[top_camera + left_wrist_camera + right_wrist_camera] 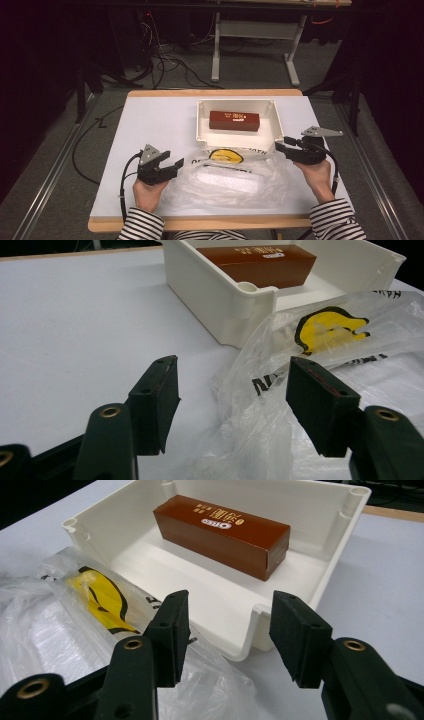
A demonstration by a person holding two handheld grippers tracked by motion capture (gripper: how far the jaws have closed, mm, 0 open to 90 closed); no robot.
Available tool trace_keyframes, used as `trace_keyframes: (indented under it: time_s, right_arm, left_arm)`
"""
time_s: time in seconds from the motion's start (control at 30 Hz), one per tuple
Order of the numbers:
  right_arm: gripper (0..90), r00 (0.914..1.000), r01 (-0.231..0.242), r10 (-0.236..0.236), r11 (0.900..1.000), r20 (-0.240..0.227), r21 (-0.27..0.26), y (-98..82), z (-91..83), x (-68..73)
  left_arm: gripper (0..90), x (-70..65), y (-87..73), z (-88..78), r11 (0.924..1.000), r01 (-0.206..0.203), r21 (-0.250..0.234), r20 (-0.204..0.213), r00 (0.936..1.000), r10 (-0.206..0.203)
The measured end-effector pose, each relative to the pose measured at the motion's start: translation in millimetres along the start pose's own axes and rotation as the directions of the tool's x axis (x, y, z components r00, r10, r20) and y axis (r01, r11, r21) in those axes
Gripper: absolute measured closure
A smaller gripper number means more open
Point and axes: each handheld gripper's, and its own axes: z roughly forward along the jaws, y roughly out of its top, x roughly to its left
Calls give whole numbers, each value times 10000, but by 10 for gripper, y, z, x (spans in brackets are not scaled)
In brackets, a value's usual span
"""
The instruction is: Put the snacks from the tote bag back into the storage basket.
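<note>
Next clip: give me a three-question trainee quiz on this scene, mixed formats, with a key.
1. True or false: the brown box lies inside the white tray.
2. Which lies nearest the person? A) the tray B) the plastic bag C) the brown box
3. Fill in: the left gripper and right gripper both have ____ jaws, with nothing pressed between them.

Key: 1 true; 2 B; 3 open.

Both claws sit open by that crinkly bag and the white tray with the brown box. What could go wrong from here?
The plastic bag is thin and slack, so it could slip or tear when pinched. The right gripper points at the white tray's near corner and might nudge it, shifting the brown box. The left gripper may catch only a loose fold.
</note>
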Motion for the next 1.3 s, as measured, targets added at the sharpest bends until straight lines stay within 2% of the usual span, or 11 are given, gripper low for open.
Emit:
trace_keyframes:
  time_s: [0.2,0.43,0.5,0.73,0.93,1.03,1.3]
  right_arm:
    - [485,9993,-362,362,9991,-2,-231,-94,-87,-48]
    - [472,9986,-523,524,9974,13,-495,-224,-166,-113]
    - [464,9982,-577,585,9971,139,-489,-263,-179,-122]
    - [452,9974,-597,621,9964,376,-603,-415,-206,-182]
    - [442,9950,-725,776,9942,632,-797,-517,-225,-230]
    - [442,9925,-932,986,9928,721,-754,-561,-222,-262]
    - [418,9892,-1139,1189,9916,861,-616,-637,-175,-332]
  left_arm:
    - [357,30,5,-49,10000,50,-14,-25,10000,-50]
    - [334,43,13,-81,9999,-11,-124,-23,10000,11]
    - [330,48,15,-85,9999,3,-125,-32,10000,-4]
    - [333,51,11,-82,9999,-19,-109,-283,9996,16]
    - [339,88,4,-86,9997,125,-199,-529,9985,-135]
    - [346,115,-2,-83,9998,148,-117,-690,9975,-155]
    - [343,194,-15,-50,9992,406,59,-1060,9936,-397]
